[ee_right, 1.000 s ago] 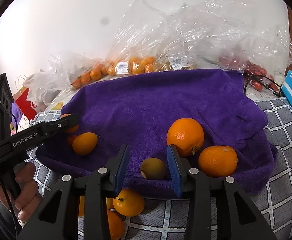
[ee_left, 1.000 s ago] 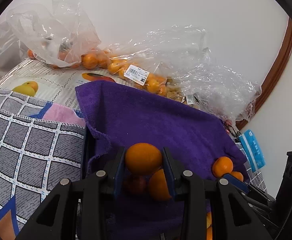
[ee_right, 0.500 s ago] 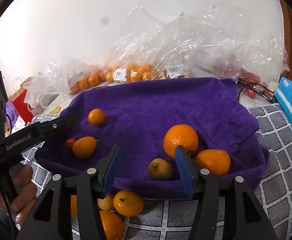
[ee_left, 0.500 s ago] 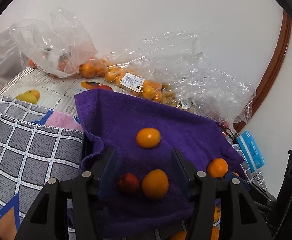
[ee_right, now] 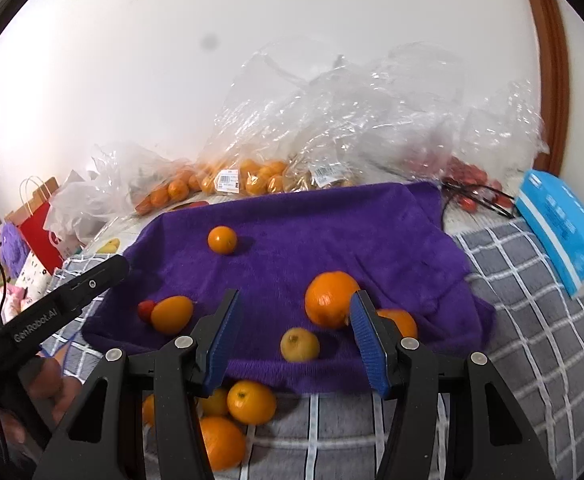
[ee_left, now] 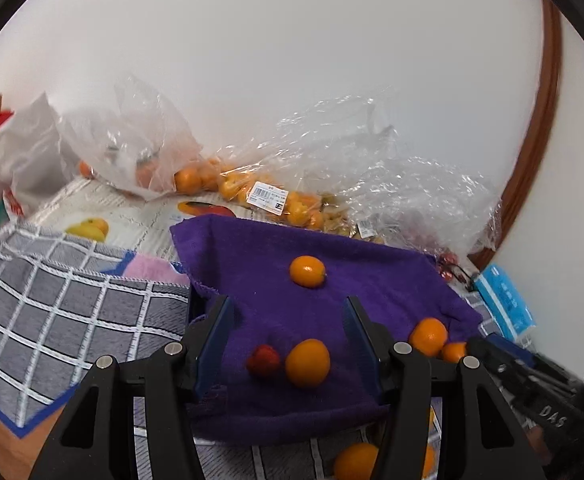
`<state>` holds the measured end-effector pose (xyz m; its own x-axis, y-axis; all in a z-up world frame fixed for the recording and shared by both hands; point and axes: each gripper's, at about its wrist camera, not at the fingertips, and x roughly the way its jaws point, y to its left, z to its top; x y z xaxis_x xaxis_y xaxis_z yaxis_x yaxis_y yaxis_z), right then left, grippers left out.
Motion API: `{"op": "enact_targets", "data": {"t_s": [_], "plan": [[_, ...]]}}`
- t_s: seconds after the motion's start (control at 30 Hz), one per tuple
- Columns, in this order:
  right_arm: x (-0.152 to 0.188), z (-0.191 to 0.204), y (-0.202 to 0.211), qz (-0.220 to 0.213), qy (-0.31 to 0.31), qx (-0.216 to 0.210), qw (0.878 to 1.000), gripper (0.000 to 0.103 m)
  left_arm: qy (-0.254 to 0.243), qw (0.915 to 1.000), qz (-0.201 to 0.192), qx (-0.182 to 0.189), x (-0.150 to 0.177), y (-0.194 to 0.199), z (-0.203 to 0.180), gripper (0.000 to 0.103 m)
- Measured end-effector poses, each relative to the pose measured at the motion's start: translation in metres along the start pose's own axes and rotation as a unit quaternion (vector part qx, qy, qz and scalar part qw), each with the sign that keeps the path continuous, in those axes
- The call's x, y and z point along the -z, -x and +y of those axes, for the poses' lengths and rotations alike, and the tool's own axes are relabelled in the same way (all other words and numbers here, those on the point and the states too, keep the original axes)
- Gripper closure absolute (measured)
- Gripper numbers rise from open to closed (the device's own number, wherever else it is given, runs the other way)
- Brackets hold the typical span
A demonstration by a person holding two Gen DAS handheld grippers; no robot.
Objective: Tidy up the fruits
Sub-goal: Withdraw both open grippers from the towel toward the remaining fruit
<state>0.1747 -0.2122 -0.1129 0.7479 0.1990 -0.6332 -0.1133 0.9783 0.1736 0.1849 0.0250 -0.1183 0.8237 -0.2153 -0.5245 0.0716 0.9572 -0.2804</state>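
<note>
Both grippers hover with jaws apart above fruit scattered on a purple terry towel (ee_right: 331, 224).

The left gripper (ee_left: 288, 338) frames a red strawberry (ee_left: 263, 361) touching an oval orange fruit (ee_left: 307, 363); the right gripper (ee_right: 293, 334) frames a small yellow-green fruit (ee_right: 299, 345), gripping nothing. A small round orange (ee_right: 222, 240) lies well apart, farther back.

The towel (ee_right: 331, 232) was purple. On it lay orange fruits (ee_right: 329, 299), a yellow-green one (ee_right: 299, 345) and a red one (ee_left: 263, 360). The blanket (ee_right: 531, 320) was grey with a white grid. The box (ee_right: 563, 224) was blue.
</note>
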Motion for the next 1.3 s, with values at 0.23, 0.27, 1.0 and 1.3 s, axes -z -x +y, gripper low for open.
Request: {"op": "enact_targets", "data": {"t_s": [0.23,0.27,1.0,1.3], "plan": [[0.01,0.008,0.038,0.008,0.004,0.016,1.0,0.047,-0.031,0.9989,0.034,-0.001,0.014,0.036,0.006,0.04],[0.013,0.009,0.041,0.009,0.005,0.015,1.0,0.047,-0.031,0.9986,0.041,-0.007,0.02,0.041,0.01,0.04],[0.074,0.036,0.033,0.075,0.007,-0.018,0.997,0.052,-0.023,0.988,0.135,-0.071,0.076,0.038,0.056,0.04],[0.076,0.054,0.005,0.101,0.048,-0.011,0.994,0.052,0.007,0.9912,0.125,-0.042,0.075,0.042,0.066,0.039]]}}
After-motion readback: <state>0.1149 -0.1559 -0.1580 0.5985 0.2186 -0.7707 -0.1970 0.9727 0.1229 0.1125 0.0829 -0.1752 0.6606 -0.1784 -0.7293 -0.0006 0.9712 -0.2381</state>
